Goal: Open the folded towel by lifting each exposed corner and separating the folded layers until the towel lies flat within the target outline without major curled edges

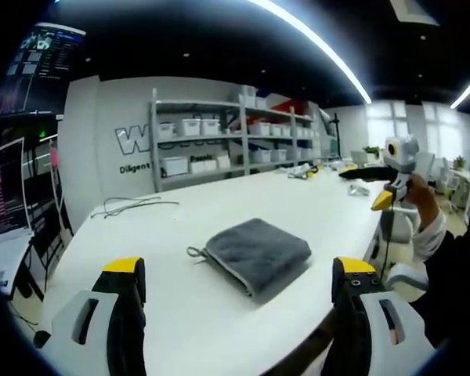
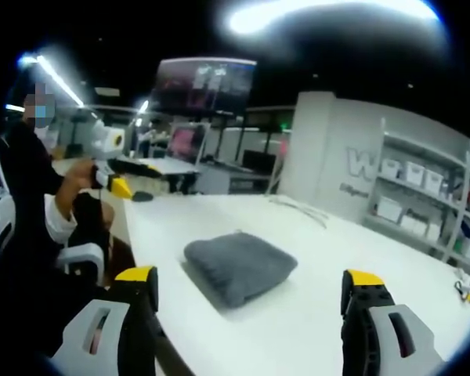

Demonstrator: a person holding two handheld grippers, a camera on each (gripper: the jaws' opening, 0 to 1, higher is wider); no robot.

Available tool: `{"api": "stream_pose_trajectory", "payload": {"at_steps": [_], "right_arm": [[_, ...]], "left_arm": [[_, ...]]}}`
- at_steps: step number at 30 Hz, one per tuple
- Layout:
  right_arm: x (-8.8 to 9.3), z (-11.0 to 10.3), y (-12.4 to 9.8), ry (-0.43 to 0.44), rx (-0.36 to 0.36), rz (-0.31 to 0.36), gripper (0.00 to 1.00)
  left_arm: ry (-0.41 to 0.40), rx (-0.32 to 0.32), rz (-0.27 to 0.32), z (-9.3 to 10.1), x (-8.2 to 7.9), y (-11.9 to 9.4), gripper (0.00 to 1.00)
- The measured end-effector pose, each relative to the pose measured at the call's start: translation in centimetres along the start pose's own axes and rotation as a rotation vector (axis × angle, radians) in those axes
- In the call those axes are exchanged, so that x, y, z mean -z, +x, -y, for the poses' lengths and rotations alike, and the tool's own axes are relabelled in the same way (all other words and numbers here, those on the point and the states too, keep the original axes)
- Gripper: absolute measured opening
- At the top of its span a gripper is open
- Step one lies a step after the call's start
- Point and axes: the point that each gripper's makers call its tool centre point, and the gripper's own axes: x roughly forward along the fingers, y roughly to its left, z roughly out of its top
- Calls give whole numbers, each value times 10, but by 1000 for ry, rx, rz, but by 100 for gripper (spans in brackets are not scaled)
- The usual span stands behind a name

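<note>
The grey towel [image 1: 257, 254] lies folded on the white worktop [image 1: 219, 329], ahead of and between both pairs of tongs, well apart from each. The left tongs [image 1: 239, 274] and right tongs [image 2: 251, 286] gape wide, holding nothing, likely lining up for its corners.

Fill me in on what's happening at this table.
A person holds a two-jaw gripper in each hand over a white table. A grey towel lies folded on it, untouched. The left gripper and the right gripper both hang short of the towel, jaws spread wide and holding nothing. Unfolding has not begun.
</note>
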Motion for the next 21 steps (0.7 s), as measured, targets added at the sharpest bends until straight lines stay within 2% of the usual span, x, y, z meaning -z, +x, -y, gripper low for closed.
{"api": "stream_pose_trajectory", "payload": {"at_steps": [21], "right_arm": [[4, -4, 6, -7, -25, -17, 99]], "left_arm": [[-5, 4, -9, 0, 2, 4, 99]]}}
